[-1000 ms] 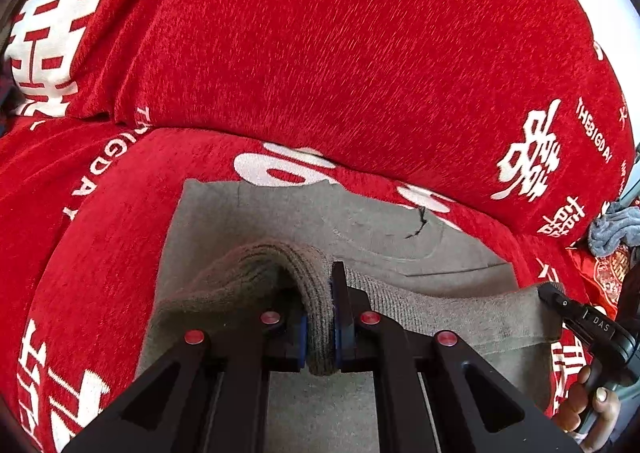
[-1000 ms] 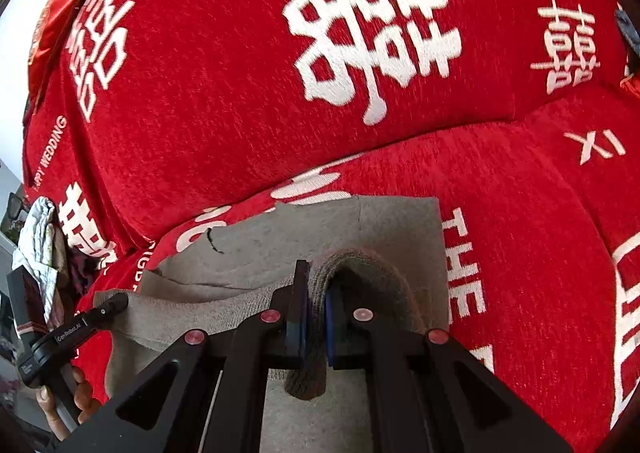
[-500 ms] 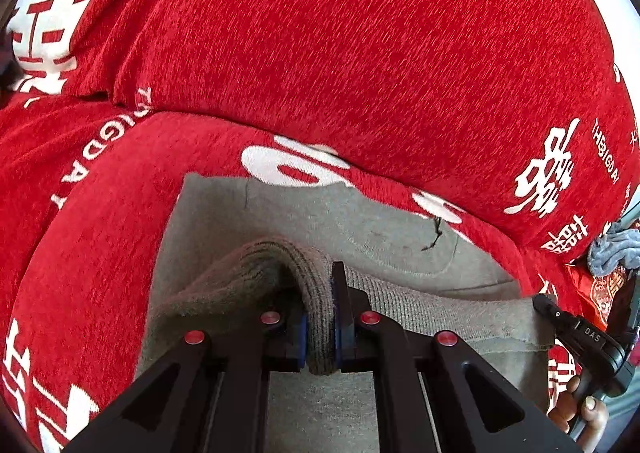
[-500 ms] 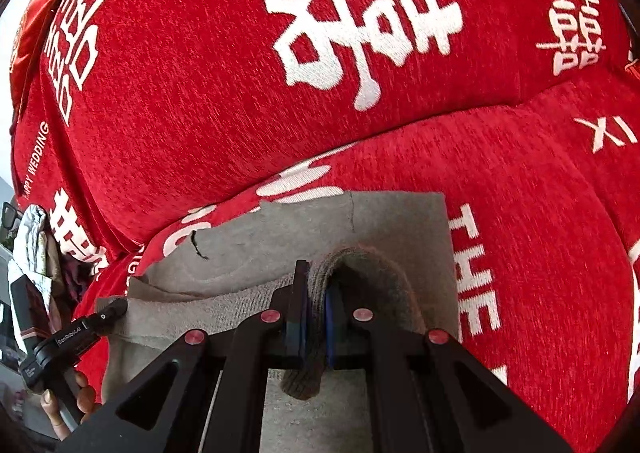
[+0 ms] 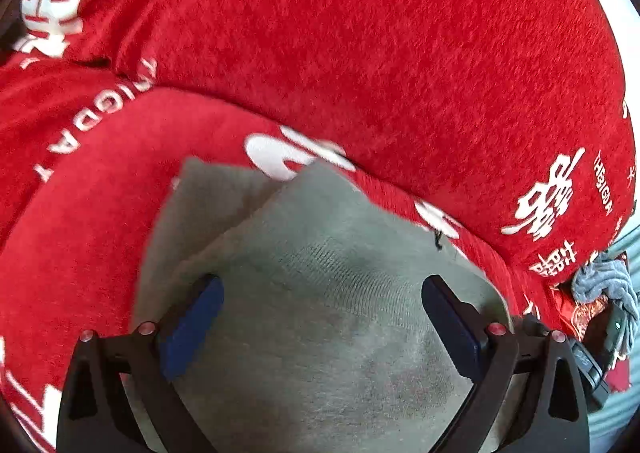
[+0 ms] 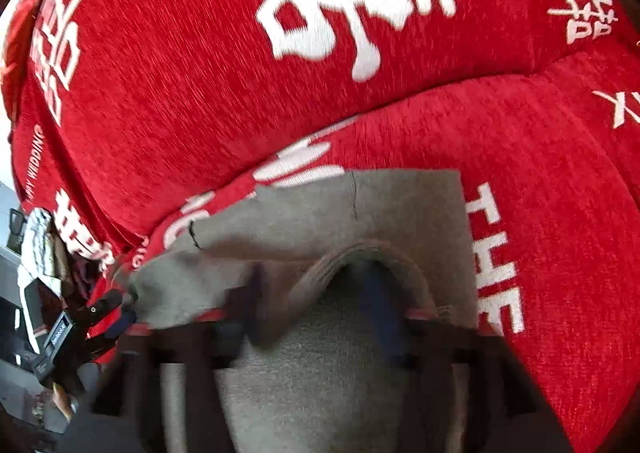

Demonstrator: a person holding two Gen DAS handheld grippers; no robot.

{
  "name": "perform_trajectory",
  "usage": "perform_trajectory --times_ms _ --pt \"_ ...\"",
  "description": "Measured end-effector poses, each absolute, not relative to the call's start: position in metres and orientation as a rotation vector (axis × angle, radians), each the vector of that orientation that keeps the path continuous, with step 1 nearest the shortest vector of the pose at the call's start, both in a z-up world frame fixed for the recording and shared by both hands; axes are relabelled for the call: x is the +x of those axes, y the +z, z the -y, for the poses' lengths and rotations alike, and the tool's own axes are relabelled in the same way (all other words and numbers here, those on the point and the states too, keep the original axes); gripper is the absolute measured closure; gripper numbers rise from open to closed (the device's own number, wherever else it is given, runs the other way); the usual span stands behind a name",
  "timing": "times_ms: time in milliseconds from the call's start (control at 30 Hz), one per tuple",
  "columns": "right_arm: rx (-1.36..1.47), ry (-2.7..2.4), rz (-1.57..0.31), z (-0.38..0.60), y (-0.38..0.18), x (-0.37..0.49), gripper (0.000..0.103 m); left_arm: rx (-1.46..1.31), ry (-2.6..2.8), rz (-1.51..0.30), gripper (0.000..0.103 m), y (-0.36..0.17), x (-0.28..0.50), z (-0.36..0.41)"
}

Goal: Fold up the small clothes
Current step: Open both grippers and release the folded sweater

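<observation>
I am looking along both grippers at the grey garment (image 5: 320, 293), which is lying on the seat of the red sofa cover (image 5: 360, 53) printed with white characters, just in front of the backrest.

Left gripper (image 5: 320, 293): its jaws have just been opening and are now standing wide apart. The blue pads (image 5: 192, 317) are sitting clear of the cloth on either side, with the folded-over layer of the garment lying loose between them and nothing pinched.

Right gripper (image 6: 316, 293): its jaws have just been opening too (this view is smeared with motion blur, so edges are soft). A raised ridge of the garment (image 6: 360, 261) is arching between the fingers, draped over the right-hand blue pad (image 6: 380, 305); I am reading the pads as parted and no longer pressing it.

Relative to the garment: its far edge is lying close under the backrest, with a small dark thread mark (image 6: 193, 233) near that edge. In the right wrist view the other gripper is showing at the garment's left corner, with a pale cloth (image 6: 36, 245) beyond it off the sofa's end.
</observation>
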State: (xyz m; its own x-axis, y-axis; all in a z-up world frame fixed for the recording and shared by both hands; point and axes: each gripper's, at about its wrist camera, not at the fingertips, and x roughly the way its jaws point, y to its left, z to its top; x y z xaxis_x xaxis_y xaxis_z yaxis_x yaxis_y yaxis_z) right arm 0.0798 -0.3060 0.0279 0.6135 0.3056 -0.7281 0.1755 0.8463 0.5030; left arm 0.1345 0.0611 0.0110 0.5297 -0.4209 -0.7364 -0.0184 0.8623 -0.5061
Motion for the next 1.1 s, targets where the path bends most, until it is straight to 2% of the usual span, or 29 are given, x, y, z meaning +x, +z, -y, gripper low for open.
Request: perform_trajectory --times_ms 167,533,700,867,1000,1100 --pt "0.540 0.072 -0.880 0.312 0.042 0.066 0.026 -0.464 -0.301 -0.984 0.003 0.021 0.124 -0.067" --pt "0.135 0.136 -0.964 0.246 0.033 0.098 0.026 -0.268 -0.342 -1.076 0.003 0.007 0.141 -0.008" --pt "0.142 0.100 -1.030 0.263 0.004 0.115 0.027 -0.169 -0.266 -1.086 0.003 -0.006 0.155 -0.011" --pt "0.104 0.059 -0.998 0.265 0.003 0.115 0.027 -0.004 -0.234 -1.055 0.003 -0.013 0.158 0.002" --pt "0.058 -0.039 -1.037 0.264 0.003 0.125 0.025 0.001 -0.207 -1.070 0.003 -0.012 0.163 0.001" --pt "0.126 -0.070 -1.038 0.274 0.015 0.114 0.025 0.048 -0.173 -1.053 0.003 -0.003 0.152 0.004"
